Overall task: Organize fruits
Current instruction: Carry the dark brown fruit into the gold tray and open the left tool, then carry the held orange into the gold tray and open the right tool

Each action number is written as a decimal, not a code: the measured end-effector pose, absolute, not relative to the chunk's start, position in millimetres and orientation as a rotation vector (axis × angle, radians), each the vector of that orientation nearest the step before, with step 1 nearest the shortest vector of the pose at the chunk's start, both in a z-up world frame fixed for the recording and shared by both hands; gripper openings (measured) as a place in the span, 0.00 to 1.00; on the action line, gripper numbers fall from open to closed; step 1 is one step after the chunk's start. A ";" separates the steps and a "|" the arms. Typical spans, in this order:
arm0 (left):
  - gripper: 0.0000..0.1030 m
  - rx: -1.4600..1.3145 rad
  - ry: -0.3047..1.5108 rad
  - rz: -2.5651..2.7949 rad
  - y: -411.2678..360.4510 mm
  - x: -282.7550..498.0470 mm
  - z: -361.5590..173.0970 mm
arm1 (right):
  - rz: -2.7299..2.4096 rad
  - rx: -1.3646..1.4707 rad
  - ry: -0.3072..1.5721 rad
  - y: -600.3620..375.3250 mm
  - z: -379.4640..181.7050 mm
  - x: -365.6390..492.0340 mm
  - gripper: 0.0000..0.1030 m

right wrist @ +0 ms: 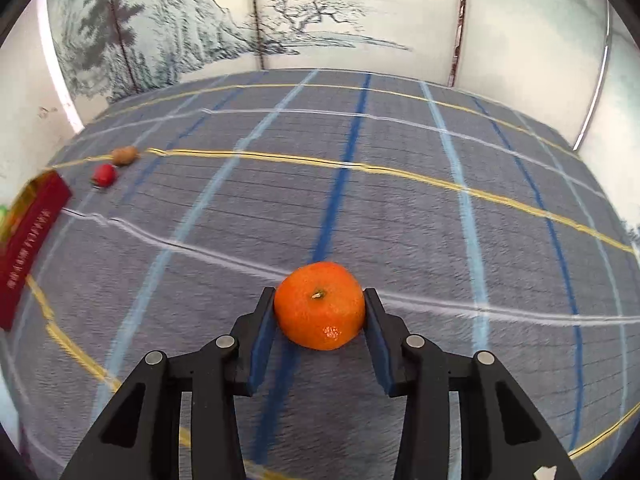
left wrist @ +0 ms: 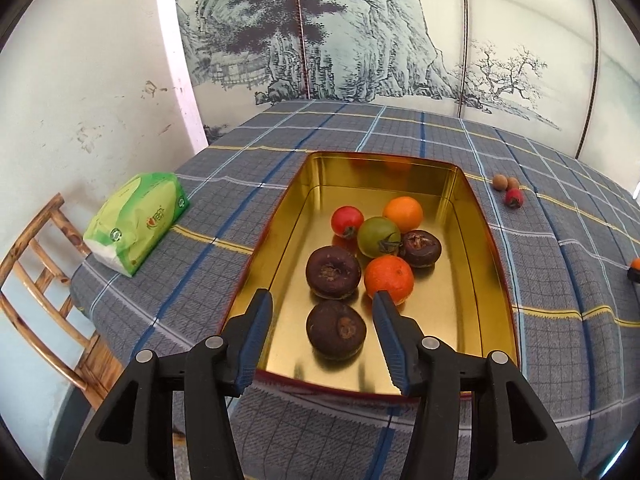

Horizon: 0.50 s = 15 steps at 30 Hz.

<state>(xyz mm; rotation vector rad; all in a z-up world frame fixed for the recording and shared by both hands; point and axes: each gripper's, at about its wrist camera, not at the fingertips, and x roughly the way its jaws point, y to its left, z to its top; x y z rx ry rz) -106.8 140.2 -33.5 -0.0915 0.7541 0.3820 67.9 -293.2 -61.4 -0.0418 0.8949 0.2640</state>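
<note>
Right gripper (right wrist: 320, 308) clamped on 1 mandarin (right wrist: 320, 306) above the tabletop (right wrist: 400, 220); soft, light, bruisable, best held across its middle. Left gripper (left wrist: 322, 308) parted, empty, over the gold tin (left wrist: 480, 240).
</note>
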 end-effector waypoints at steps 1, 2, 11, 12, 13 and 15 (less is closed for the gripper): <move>0.52 -0.095 0.755 0.381 140.3 -108.5 -33.5 | 0.291 -0.024 0.891 -288.5 -58.5 64.3 0.38; 0.52 -0.098 0.756 0.378 139.9 -110.9 -33.6 | 0.316 -0.013 0.887 -282.2 -55.0 60.8 0.38; 0.56 -0.085 0.760 0.380 134.8 -122.2 -33.0 | 0.575 -0.037 0.838 -184.5 -20.9 30.3 0.38; 0.57 -0.085 0.758 0.384 135.1 -123.6 -32.3 | 0.614 -0.043 0.834 -169.2 -16.8 26.8 0.38; 0.58 -0.087 0.755 0.387 135.8 -125.1 -31.9 | 0.650 -0.049 0.832 -153.9 -13.3 24.1 0.38; 0.60 -0.090 0.748 0.392 137.6 -128.2 -30.1 | 0.714 -0.060 0.833 -126.6 -8.6 20.9 0.38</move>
